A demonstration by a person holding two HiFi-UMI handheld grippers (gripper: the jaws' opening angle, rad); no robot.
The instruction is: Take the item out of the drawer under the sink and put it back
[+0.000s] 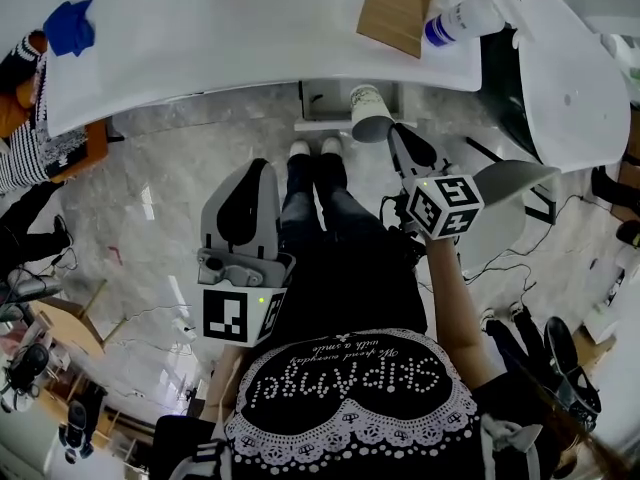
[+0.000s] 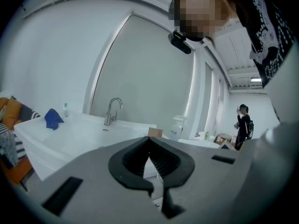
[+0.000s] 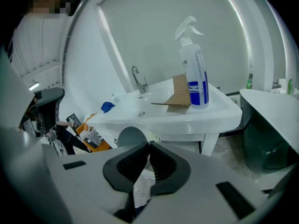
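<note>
Closest in, the right gripper (image 3: pixel 148 146) had its black jaws almost together, pinching the rim of a white printed paper cup (image 3: pixel 133 136). The cup lay tipped on its side, grey inside showing, just below the white sink (image 3: pixel 187 120). A blue-labelled white spray bottle (image 3: pixel 195 78) stood on the sink. The left gripper (image 2: pixel 149 141) was closed and empty, short of the sink.

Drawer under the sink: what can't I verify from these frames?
- Drawer: head view, mostly hidden under the white ceramic sink basin; open or shut unclear.
- White paper cup print: head view, too small to read.
- Cup's lower part: right gripper view, covered by the right hand-held gripper.
</note>
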